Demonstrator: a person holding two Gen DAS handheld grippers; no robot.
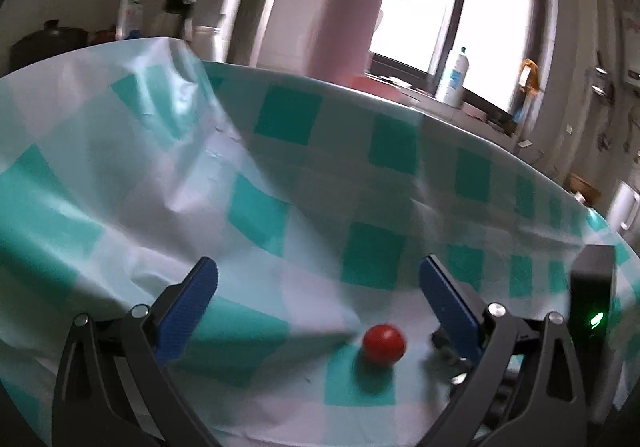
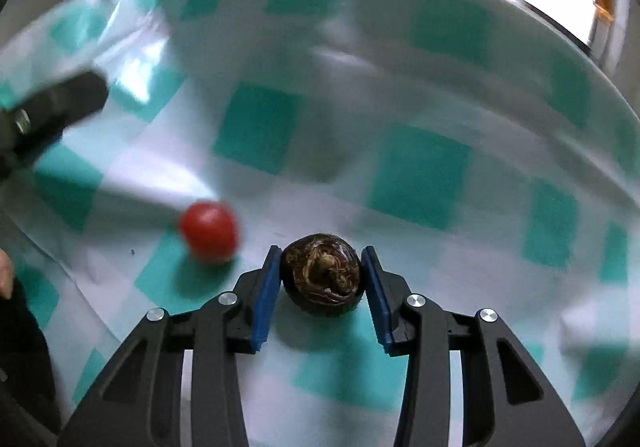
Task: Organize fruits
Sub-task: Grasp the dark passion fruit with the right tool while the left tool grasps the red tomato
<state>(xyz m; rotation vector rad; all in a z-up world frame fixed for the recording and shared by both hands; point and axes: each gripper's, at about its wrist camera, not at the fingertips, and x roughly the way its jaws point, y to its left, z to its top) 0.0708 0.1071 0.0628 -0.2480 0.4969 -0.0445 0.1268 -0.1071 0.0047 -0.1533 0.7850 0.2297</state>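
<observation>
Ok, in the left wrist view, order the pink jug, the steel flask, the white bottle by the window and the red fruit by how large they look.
1. pink jug
2. steel flask
3. white bottle
4. red fruit, though it lies nearest the camera, so true sizes stay unsure.

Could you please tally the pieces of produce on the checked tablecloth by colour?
Red: 1, the small round red tomato
Dark brown: 1, the round dark brown fibrous fruit, between the right gripper's pads
Total: 2
</observation>
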